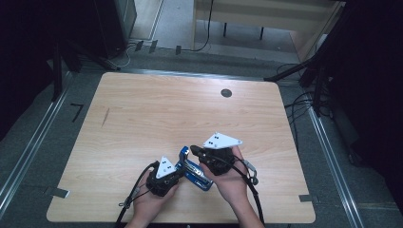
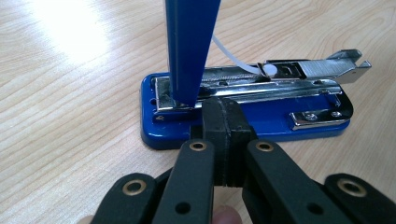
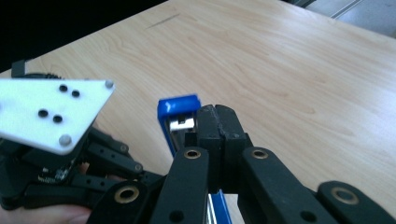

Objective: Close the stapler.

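A blue stapler (image 1: 196, 175) lies open on the wooden table (image 1: 157, 109) near its front edge. Its blue cover (image 2: 190, 46) stands swung upright from the hinge end, and the metal staple channel (image 2: 285, 77) lies bare along the blue base (image 2: 261, 123). My left gripper (image 2: 223, 116) is shut with nothing between its jaws, tips against the base's side by the hinge. My right gripper (image 3: 217, 122) is also shut, its tips right beside the raised cover's blue end (image 3: 176, 105). In the high view both grippers (image 1: 179, 174) (image 1: 194, 151) meet at the stapler.
A dark round hole (image 1: 226, 93) sits in the tabletop near the far edge, and a short dark scratch (image 1: 105, 117) marks the left part. Cables trail from both grippers toward the front edge. The left gripper's white plate (image 3: 51, 112) is close to my right jaws.
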The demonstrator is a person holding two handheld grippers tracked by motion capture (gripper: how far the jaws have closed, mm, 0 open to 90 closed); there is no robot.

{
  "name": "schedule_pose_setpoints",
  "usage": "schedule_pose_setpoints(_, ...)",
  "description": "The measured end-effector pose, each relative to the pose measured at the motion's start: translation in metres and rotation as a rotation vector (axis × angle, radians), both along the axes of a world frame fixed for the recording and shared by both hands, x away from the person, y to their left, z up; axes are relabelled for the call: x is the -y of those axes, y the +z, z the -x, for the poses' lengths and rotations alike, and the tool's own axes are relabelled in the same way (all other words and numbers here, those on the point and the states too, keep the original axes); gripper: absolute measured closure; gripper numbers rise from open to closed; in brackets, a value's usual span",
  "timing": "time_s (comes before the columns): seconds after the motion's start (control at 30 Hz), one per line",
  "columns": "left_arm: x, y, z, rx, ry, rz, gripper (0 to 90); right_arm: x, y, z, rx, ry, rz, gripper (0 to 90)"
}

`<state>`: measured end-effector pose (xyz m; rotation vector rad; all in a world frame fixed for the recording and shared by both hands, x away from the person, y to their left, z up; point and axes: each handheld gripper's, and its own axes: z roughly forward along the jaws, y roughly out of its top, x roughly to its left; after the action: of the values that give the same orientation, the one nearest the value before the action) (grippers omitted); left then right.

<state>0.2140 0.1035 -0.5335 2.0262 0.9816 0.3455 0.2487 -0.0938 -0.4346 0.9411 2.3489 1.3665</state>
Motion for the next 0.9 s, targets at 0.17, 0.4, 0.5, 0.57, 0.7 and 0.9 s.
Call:
schedule_pose_setpoints(0.17,0.001,0.0,-0.001,0.002,0.003,0.001,90.0,-0.004,0.007,-0.005,0.007,-0.006,-0.004,90.0)
schedule_pose_setpoints(0.4,0.001,0.0,-0.002,0.005,0.006,0.0,90.0,-0.013,0.017,-0.011,0.018,0.004,-0.003,90.0)
schedule_pose_setpoints(0.5,0.001,0.0,-0.002,0.005,0.006,0.0,90.0,-0.018,0.019,-0.012,0.023,0.016,0.003,90.0)
schedule_pose_setpoints(0.57,0.001,0.0,-0.003,0.005,0.004,0.001,90.0,-0.022,0.019,-0.012,0.024,0.022,0.006,90.0)
schedule_pose_setpoints(0.7,0.001,0.0,-0.003,0.003,0.005,0.004,90.0,-0.028,0.017,-0.012,0.018,0.034,0.015,90.0)
schedule_pose_setpoints(0.9,0.0,0.0,-0.003,0.001,0.003,0.008,90.0,-0.032,0.016,-0.012,0.019,0.043,0.024,90.0)
